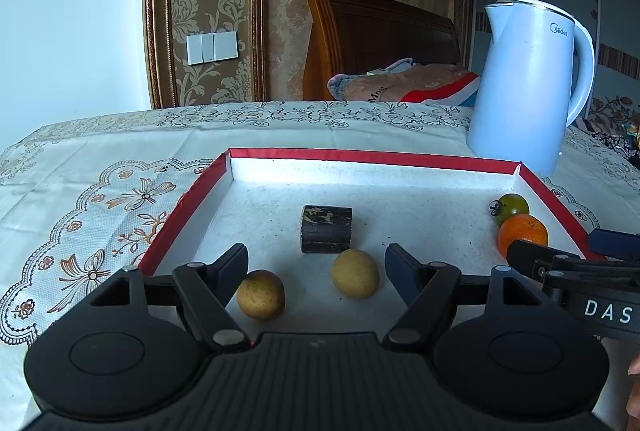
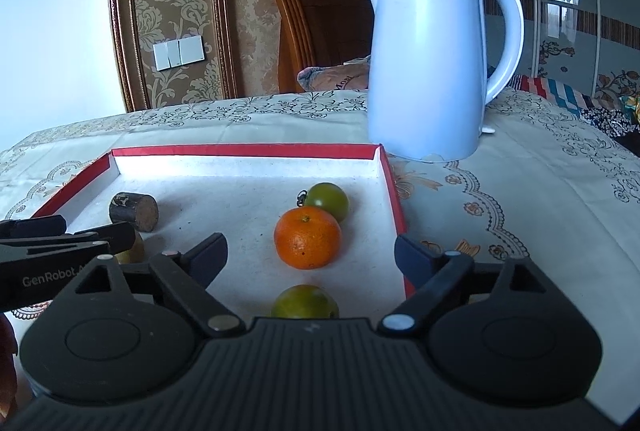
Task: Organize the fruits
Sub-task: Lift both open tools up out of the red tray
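My two grippers hang over the near edge of a shallow red-rimmed tray [image 1: 374, 156] on a desk [image 1: 120, 159] spread with an embroidered cloth. The left gripper [image 1: 316, 267] has its fingers [image 1: 234, 265] spread apart around nothing; two tan, rough-skinned round fruits [image 1: 261, 294] [image 1: 355, 273] lie on the tray's white floor just ahead of it, one by the left finger, the other nearer the right. The right gripper [image 2: 310, 257] also stands wide, nothing gripped; an orange mandarin [image 2: 307, 237] sits clear between its fingertips, touching a green tomato [image 2: 329, 200] behind it, and another green fruit [image 2: 305, 302] lies close under the gripper body. These three crowd the tray's right wall; the middle and far floor stay open. A short dark wooden cylinder [image 1: 326, 229] lies on its side mid-tray, beyond the tan fruits. A tall, smooth pale-blue kettle [image 2: 428, 63] stands on the cloth just past the tray's far right corner. Behind the desk are a wooden headboard [image 1: 360, 31] and patterned wallpaper.
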A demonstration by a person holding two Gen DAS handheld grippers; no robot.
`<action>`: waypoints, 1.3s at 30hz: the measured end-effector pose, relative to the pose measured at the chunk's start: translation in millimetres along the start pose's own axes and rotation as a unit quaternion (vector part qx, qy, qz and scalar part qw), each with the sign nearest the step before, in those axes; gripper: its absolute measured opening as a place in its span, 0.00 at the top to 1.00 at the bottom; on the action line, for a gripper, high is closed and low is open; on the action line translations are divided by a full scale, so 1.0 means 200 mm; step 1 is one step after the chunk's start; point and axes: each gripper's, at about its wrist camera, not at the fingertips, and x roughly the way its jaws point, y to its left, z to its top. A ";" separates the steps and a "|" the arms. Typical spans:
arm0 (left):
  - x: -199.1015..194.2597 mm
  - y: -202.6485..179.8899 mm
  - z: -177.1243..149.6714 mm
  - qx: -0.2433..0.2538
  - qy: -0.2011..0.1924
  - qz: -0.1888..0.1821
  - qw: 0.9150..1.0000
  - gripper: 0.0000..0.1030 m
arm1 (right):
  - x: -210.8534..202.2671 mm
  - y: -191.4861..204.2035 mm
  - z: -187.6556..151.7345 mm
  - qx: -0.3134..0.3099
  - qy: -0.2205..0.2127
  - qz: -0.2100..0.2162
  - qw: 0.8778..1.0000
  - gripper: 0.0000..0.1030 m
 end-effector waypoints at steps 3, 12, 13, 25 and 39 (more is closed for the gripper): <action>-0.01 0.01 0.00 -0.001 -0.001 -0.005 1.000 0.27 | -0.01 -0.01 0.00 0.004 -0.002 0.006 1.000 0.09; -0.03 0.05 -0.01 -0.018 0.001 -0.007 1.000 0.27 | -0.05 -0.02 -0.01 0.013 -0.017 -0.011 1.000 0.00; -0.04 0.05 -0.01 -0.018 0.000 -0.007 1.000 0.27 | -0.05 -0.04 -0.01 0.020 -0.016 -0.008 1.000 0.00; -0.07 0.06 -0.02 -0.019 -0.005 -0.006 1.000 0.27 | -0.06 -0.06 -0.03 0.030 -0.008 0.001 1.000 0.00; -0.16 0.07 -0.06 -0.010 -0.020 -0.005 1.000 0.27 | -0.12 -0.06 -0.07 0.024 -0.004 0.022 0.999 0.00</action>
